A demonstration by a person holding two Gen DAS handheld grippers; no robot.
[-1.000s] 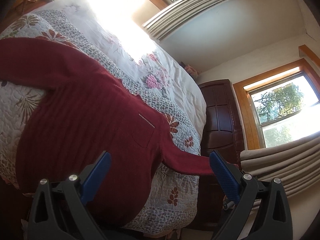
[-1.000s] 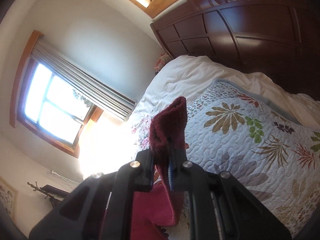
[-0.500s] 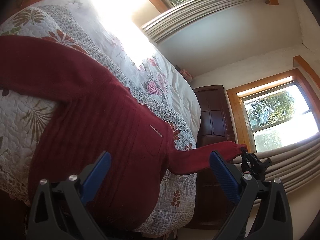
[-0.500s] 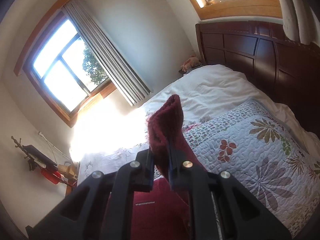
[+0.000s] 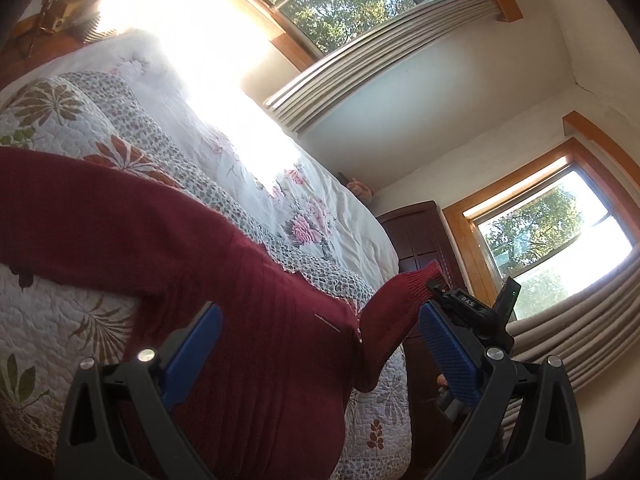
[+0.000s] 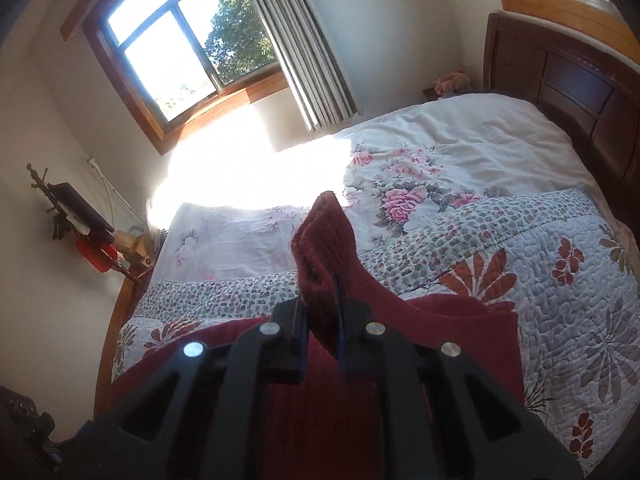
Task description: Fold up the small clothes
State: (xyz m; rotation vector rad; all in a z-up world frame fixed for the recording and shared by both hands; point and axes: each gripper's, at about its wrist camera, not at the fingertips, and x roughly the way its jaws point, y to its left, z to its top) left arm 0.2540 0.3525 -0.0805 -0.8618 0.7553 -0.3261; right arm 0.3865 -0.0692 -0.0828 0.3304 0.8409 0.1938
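A dark red knit sweater [image 5: 240,304] lies spread on the quilted bedspread [image 5: 52,312]. My left gripper [image 5: 316,332] hovers open just above its body, blue pads wide apart, holding nothing. My right gripper [image 6: 320,312] is shut on the cuff of one sleeve [image 6: 326,236], which sticks up between the fingers. In the left wrist view that sleeve [image 5: 400,300] rises off the bed's edge to the right gripper [image 5: 468,304]. The other sleeve [image 5: 60,200] lies flat to the left.
The bed carries a floral sheet [image 6: 400,196] and white duvet [image 6: 480,128] up to a dark wooden headboard [image 6: 568,80]. Windows with curtains [image 6: 304,40] face the bed. A stand with a red item [image 6: 96,256] is at the bed's far corner.
My right gripper has lifted the sleeve and carried it in over the sweater's body, turning toward the bed. The left gripper has moved closer over the sweater and stayed open.
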